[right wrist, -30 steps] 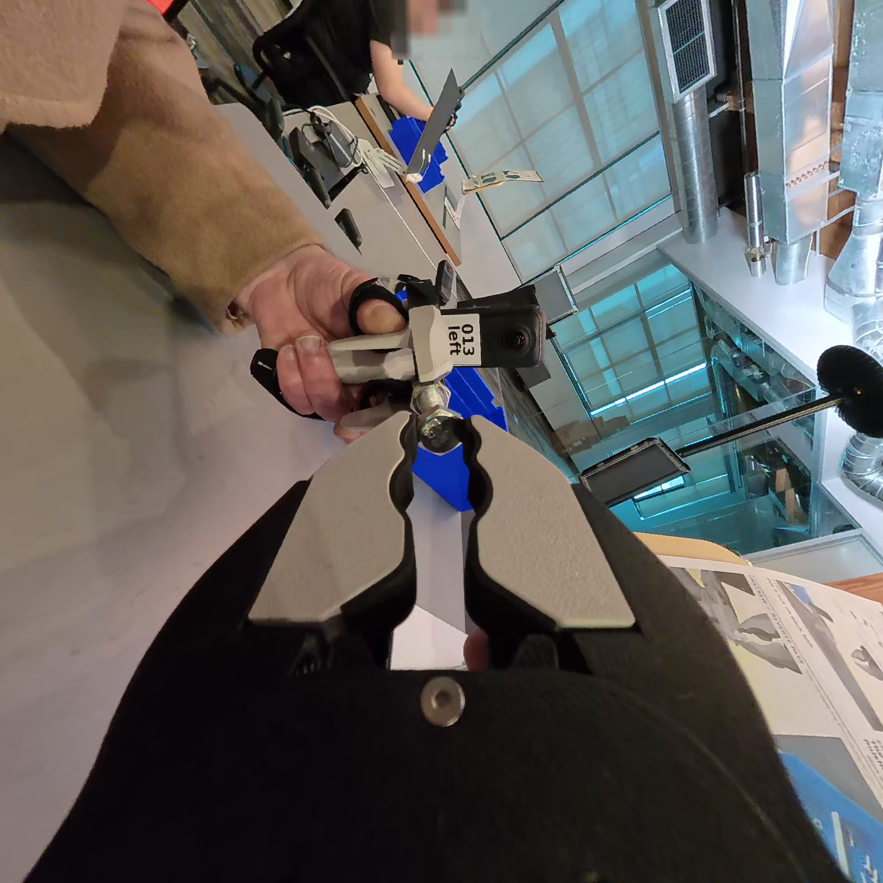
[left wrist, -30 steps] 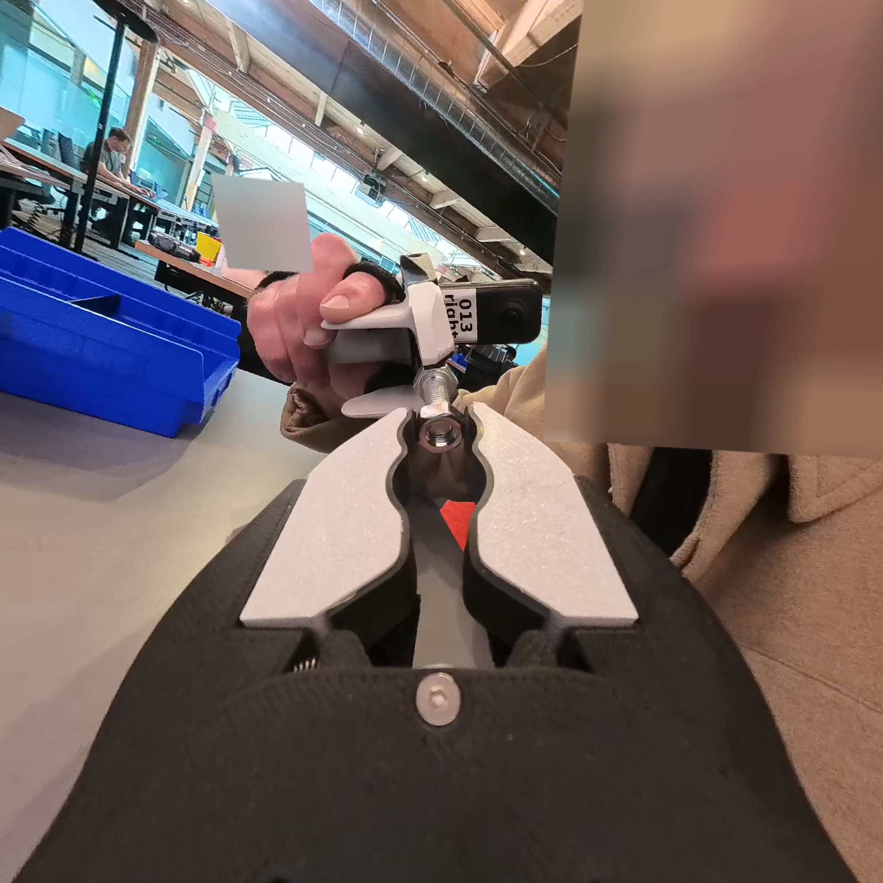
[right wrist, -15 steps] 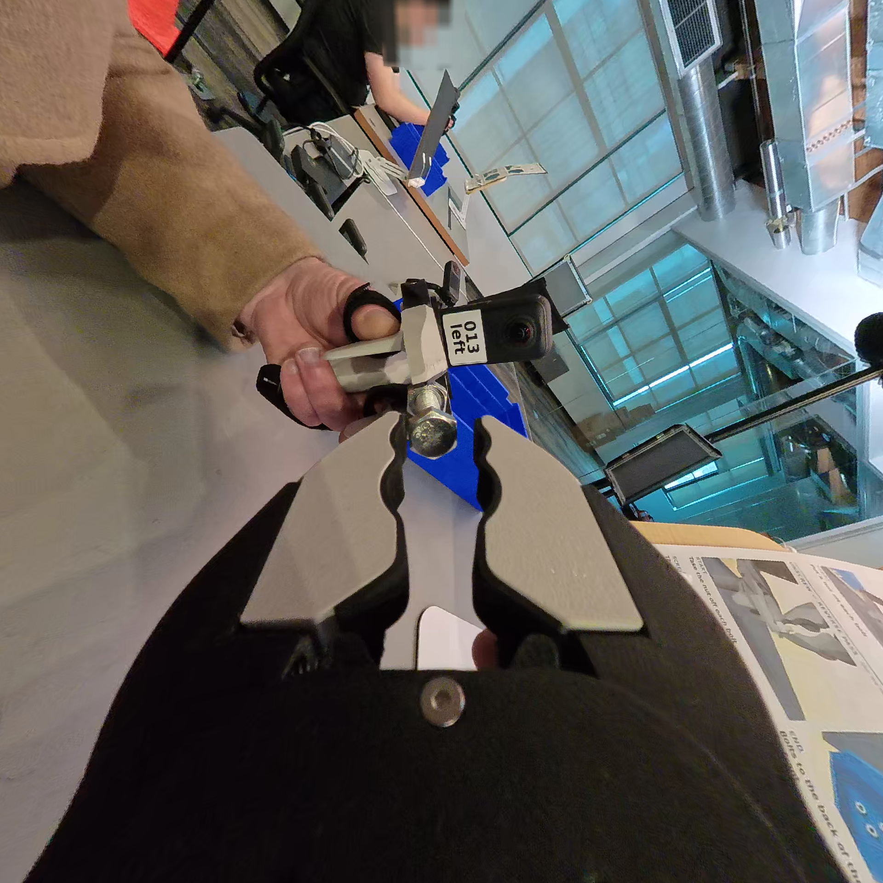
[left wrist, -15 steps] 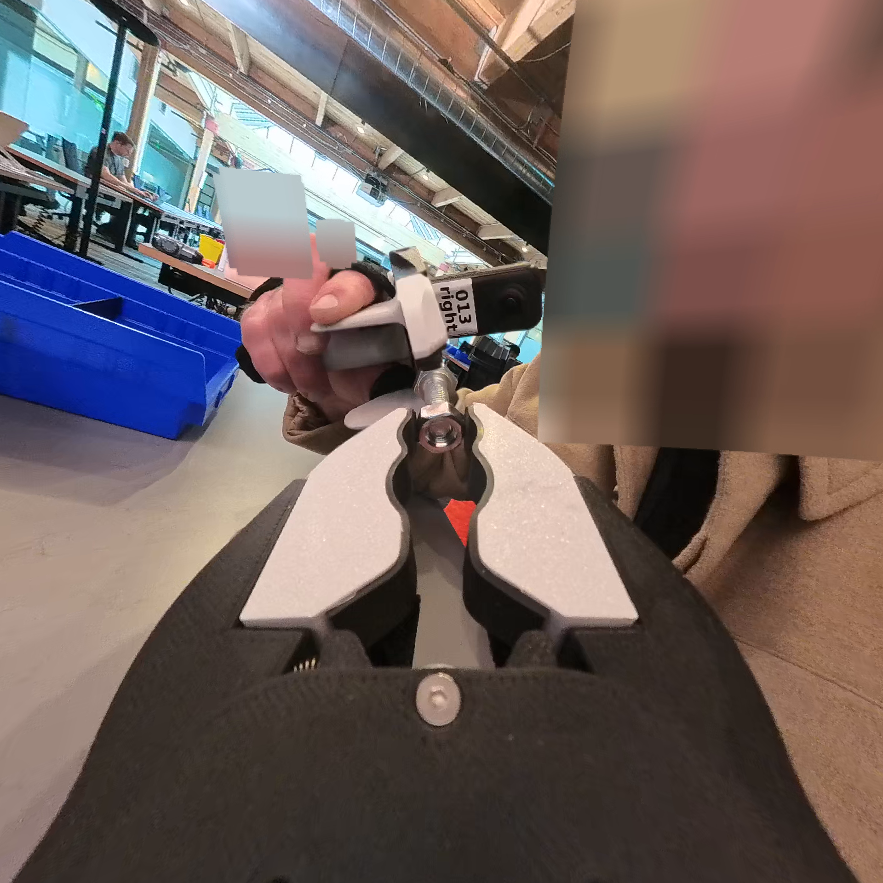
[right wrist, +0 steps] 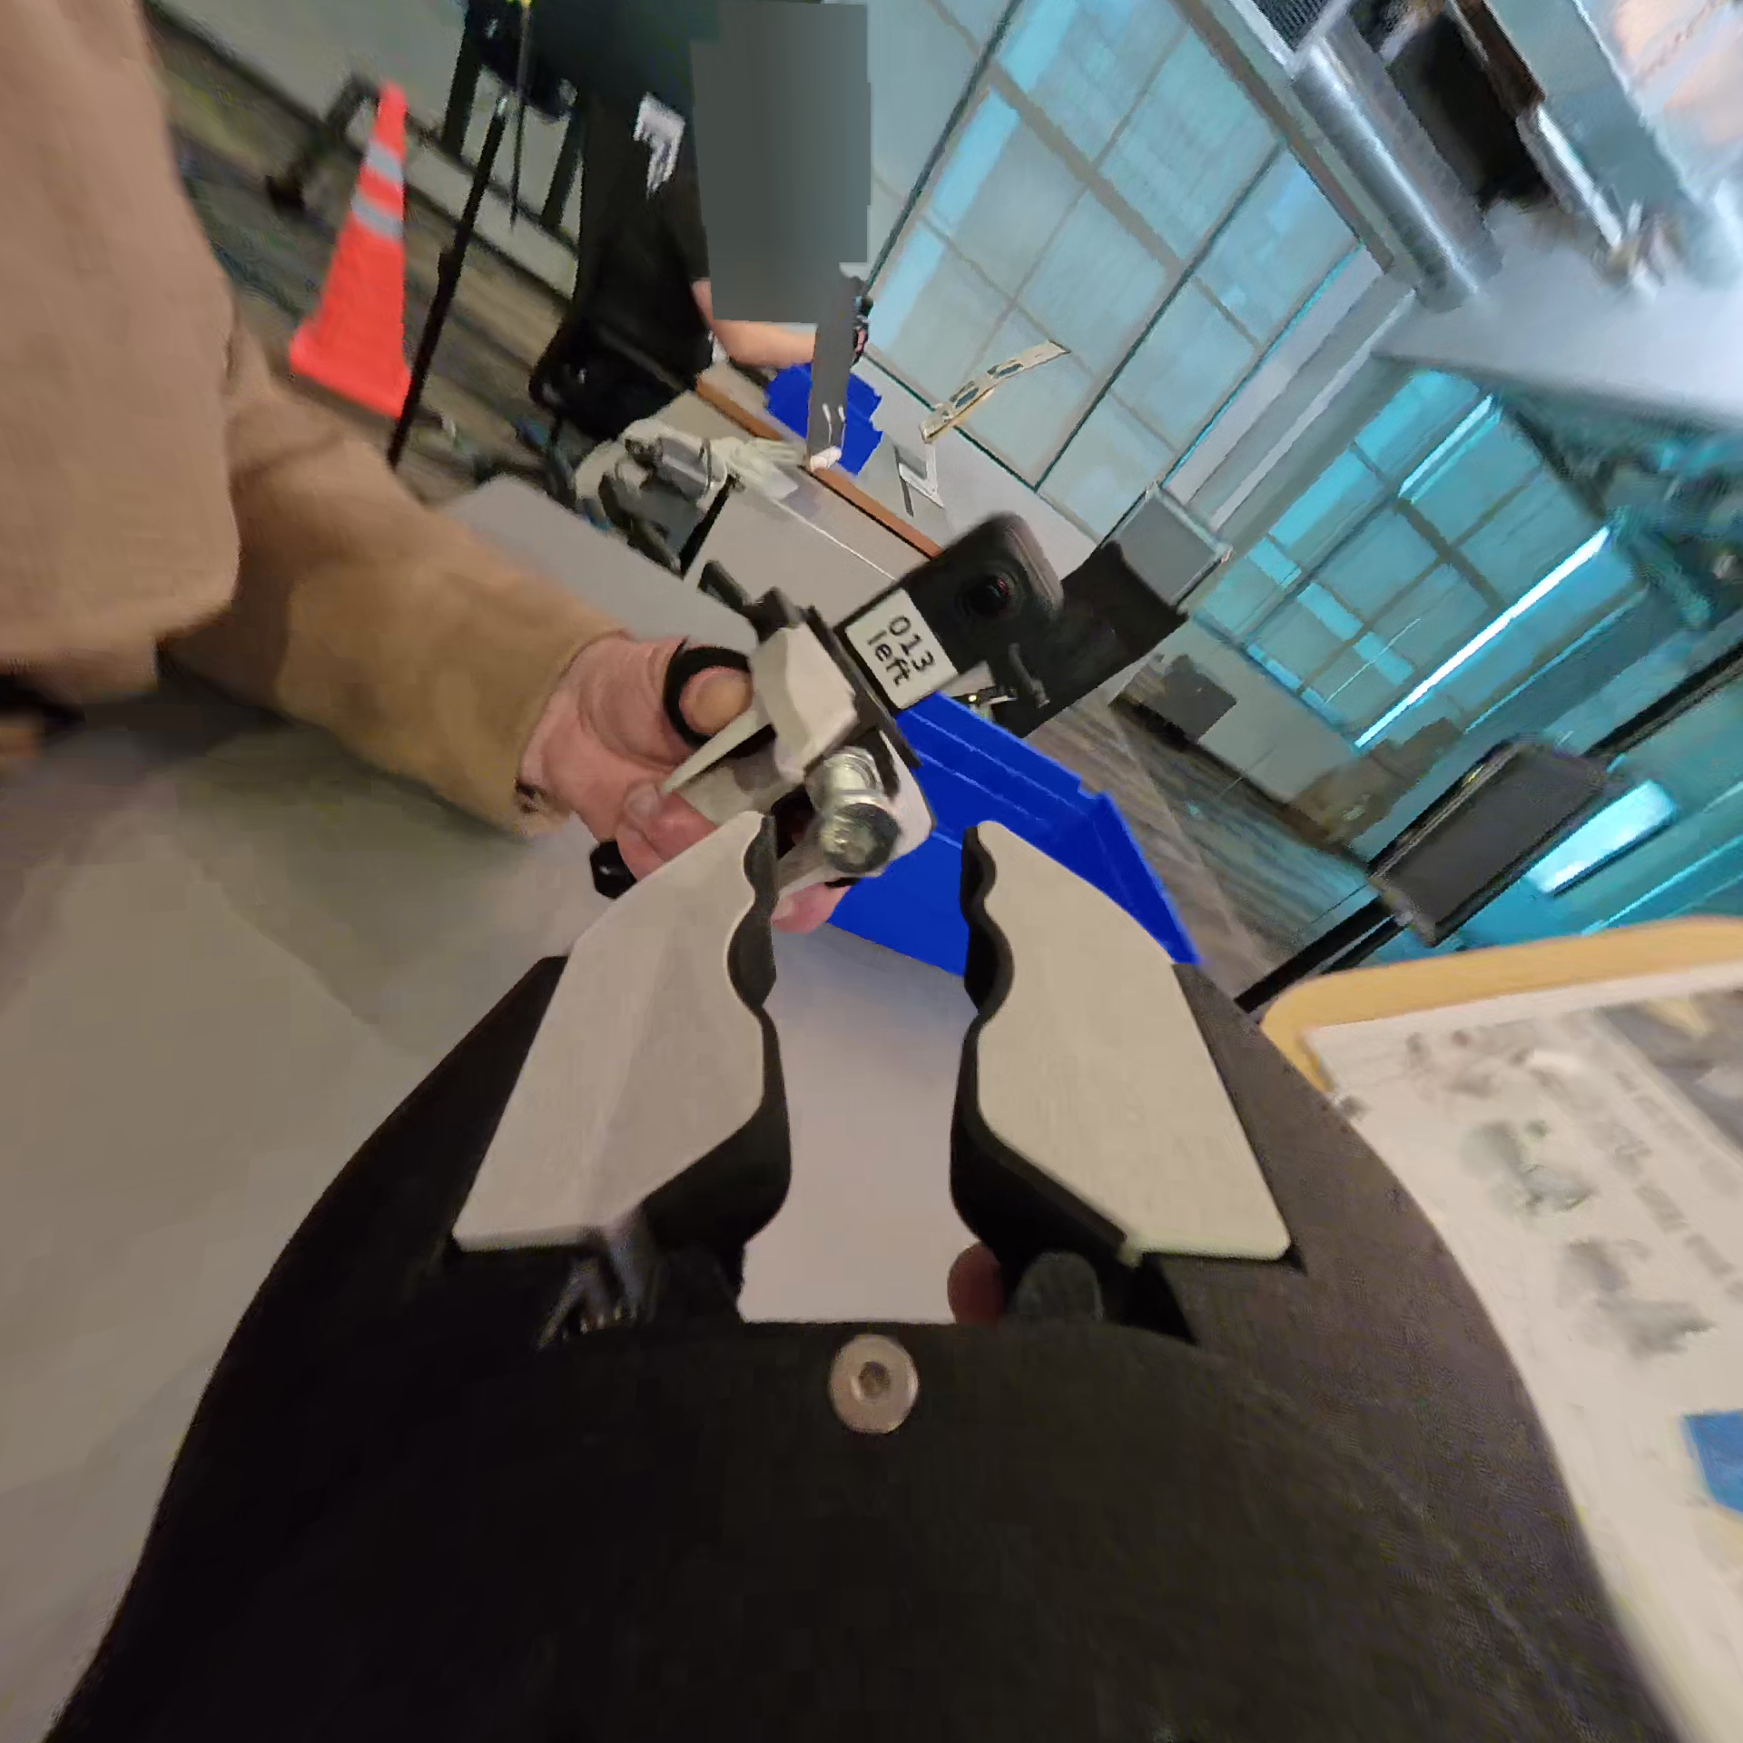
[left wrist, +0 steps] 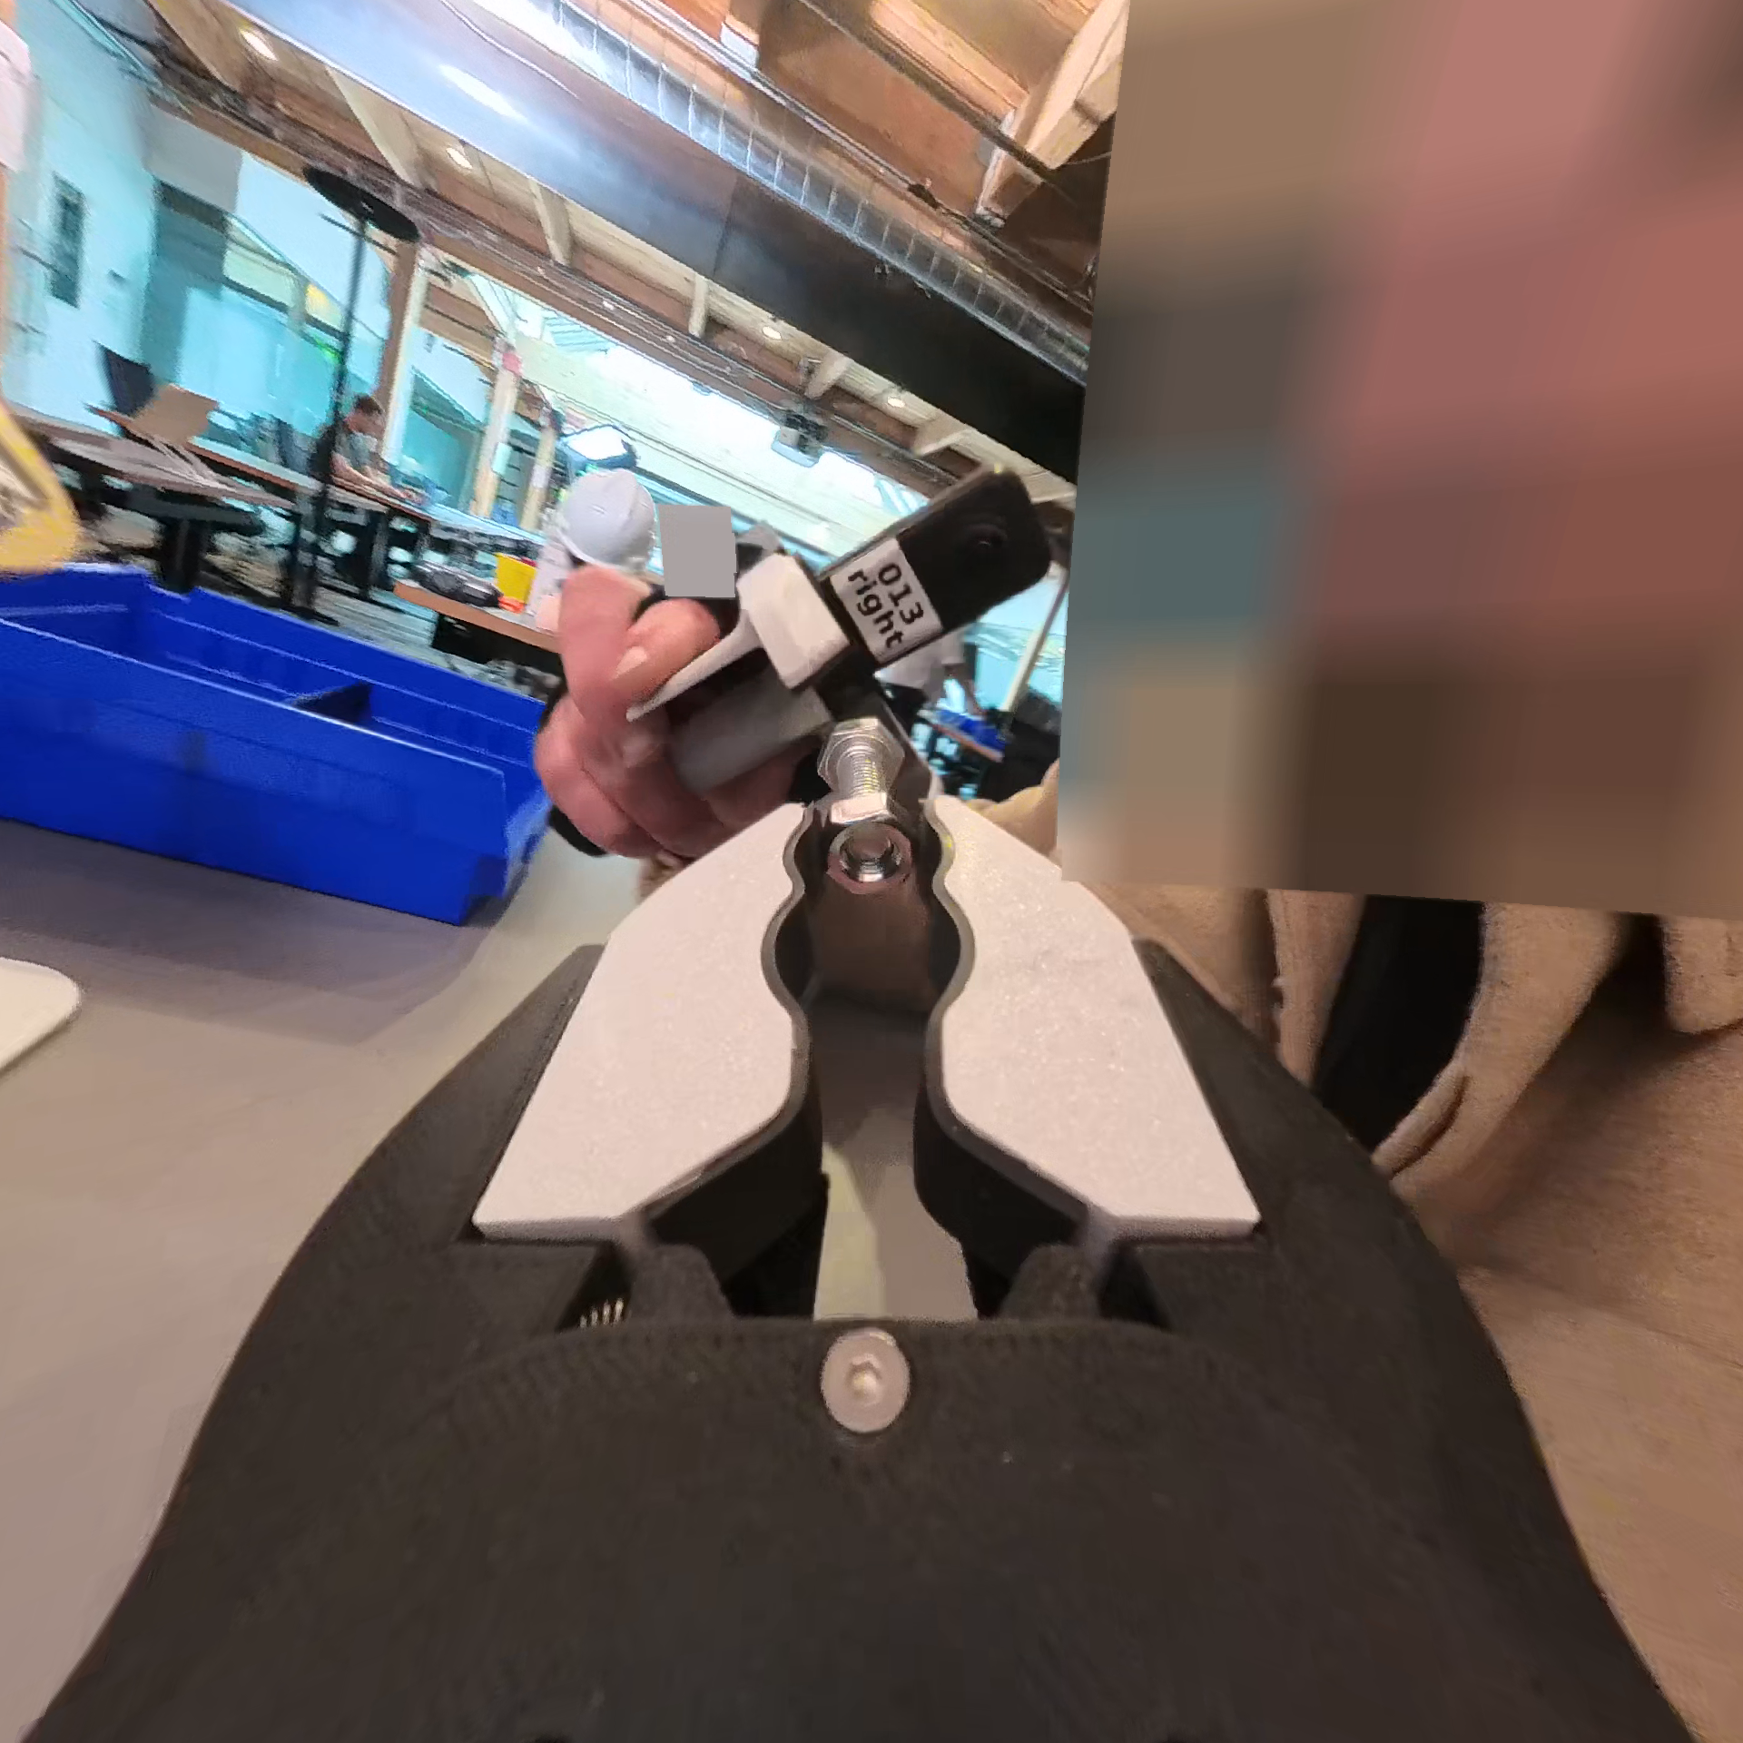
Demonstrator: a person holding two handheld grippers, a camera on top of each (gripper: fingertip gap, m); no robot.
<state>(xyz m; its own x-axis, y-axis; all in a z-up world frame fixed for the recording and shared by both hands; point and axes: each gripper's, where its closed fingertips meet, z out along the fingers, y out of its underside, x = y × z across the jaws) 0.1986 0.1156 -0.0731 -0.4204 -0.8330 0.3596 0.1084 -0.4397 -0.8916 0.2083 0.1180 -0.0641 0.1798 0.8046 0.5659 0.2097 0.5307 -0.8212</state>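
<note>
My left gripper [left wrist: 866,830] is shut on a steel nut [left wrist: 866,860] held between its fingertips. A threaded bolt [left wrist: 854,764] sits in the nut and sticks out away from me. In the right wrist view the bolt's hex head [right wrist: 854,835] faces me, held out by the left gripper and the hand [right wrist: 613,745] behind it. My right gripper [right wrist: 868,839] is open, its fingertips on either side of the bolt head and apart from it. Both grippers are held above a grey table [left wrist: 189,1132].
A blue bin [left wrist: 236,755] stands on the table to the left and shows behind the bolt in the right wrist view [right wrist: 990,802]. A printed sheet on a wooden board [right wrist: 1556,1179] lies at the right. An orange cone [right wrist: 363,283] and people at desks are far off. The grippers are tip to tip, or close to it.
My right gripper has opened and let go of the bolt head. Both grippers have rolled and shifted. The left gripper stays shut on the nut with the bolt in it.
</note>
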